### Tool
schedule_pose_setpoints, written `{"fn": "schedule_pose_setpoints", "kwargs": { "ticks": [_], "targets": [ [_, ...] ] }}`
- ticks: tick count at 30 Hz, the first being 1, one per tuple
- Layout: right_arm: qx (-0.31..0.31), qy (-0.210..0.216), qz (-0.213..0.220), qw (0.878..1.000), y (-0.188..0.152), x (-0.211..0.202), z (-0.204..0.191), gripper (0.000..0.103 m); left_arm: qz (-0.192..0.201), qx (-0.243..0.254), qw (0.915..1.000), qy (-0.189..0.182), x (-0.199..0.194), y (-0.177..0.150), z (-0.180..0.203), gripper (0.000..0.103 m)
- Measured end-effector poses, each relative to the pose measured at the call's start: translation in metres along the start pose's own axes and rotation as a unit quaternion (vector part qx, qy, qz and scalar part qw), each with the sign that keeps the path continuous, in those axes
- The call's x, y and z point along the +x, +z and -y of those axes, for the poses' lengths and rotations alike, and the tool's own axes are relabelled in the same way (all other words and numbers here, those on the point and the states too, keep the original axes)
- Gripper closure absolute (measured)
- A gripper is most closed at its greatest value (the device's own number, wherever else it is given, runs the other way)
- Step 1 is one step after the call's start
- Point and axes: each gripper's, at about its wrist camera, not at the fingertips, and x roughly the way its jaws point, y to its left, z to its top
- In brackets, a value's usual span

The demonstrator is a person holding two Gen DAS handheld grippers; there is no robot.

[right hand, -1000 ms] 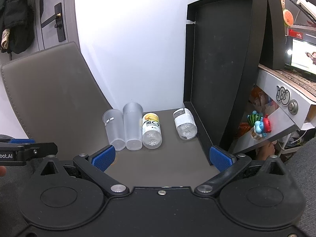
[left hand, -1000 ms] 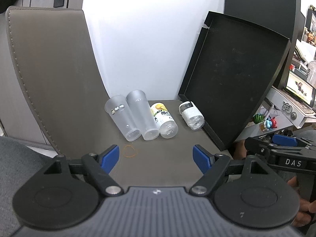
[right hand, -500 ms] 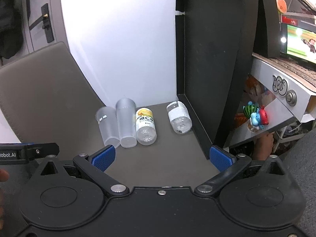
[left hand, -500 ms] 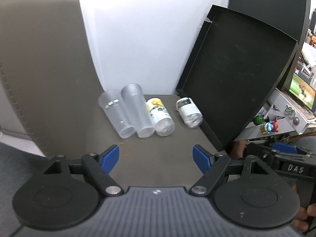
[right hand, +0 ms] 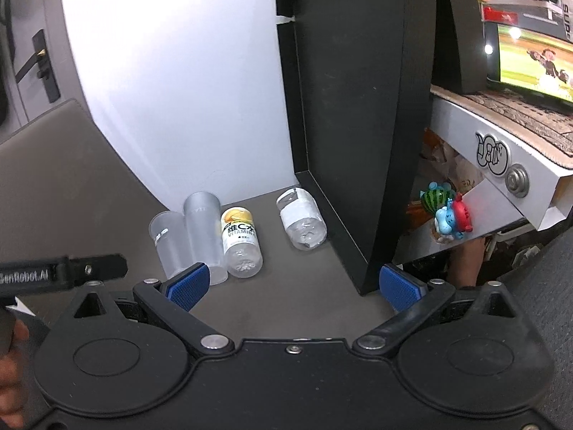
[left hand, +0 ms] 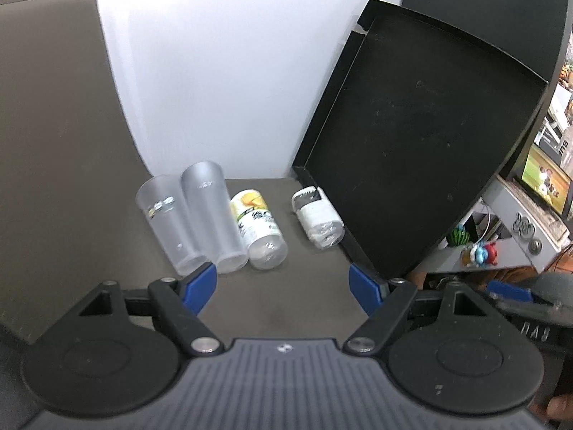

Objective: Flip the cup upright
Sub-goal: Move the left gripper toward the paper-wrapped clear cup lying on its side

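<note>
Your left tool [left hand: 283, 285] is spread wide and holds nothing; your right tool [right hand: 292, 285] is likewise wide and empty. Two frosted clear plastic cups lie on their sides, touching, at centre left of both views on the dark brown surface [left hand: 286, 308]: the shorter cup [left hand: 168, 224] leftmost, the taller cup [left hand: 215, 220] beside it. Next come a yellow-labelled clear bottle [left hand: 258, 227] and, apart, a white-labelled clear bottle [left hand: 318, 220] just beside the leaning black tray [left hand: 422, 143].
</note>
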Motion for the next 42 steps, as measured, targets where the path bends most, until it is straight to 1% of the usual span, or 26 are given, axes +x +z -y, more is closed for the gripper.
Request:
{"fn": "schedule_pose_setpoints", "kwargs": {
  "ticks": [3,17,23,30,32,35,37,42],
  "targets": [
    [0.006,-0.004,-0.002,1.000,0.001,0.005,0.001,0.001,-0.007,0.000,1.0000,-0.004,0.011,0.010,0.004,0.026],
    [0.010,-0.018,-0.007,1.000,-0.004,0.022,0.003,0.002,-0.048,0.007,0.9985,-0.025,0.059,0.041,0.013,0.026],
    [0.010,-0.012,-0.006,1.000,-0.004,0.027,0.003,0.002,-0.062,0.007,0.9975,-0.032,0.083,0.050,0.021,0.026],
    [0.030,-0.014,-0.010,0.999,-0.005,0.033,0.010,0.009,-0.081,-0.009,0.9957,-0.044,0.112,0.057,0.024,0.026],
    [0.035,-0.016,-0.010,0.999,-0.005,0.035,0.011,0.009,-0.084,-0.010,0.9953,-0.046,0.120,0.059,0.025,0.026],
    [0.044,-0.020,-0.010,0.999,-0.005,0.040,0.014,0.009,-0.088,-0.025,0.9943,-0.055,0.134,0.061,0.023,0.026],
    [0.055,-0.025,-0.014,0.998,-0.005,0.044,0.018,0.012,-0.089,-0.026,0.9945,-0.049,0.145,0.061,0.022,0.026],
    [0.088,-0.035,-0.014,0.995,-0.004,0.048,0.031,0.013,-0.104,-0.035,0.9926,-0.052,0.170,0.060,0.020,0.026]
  ]
}}
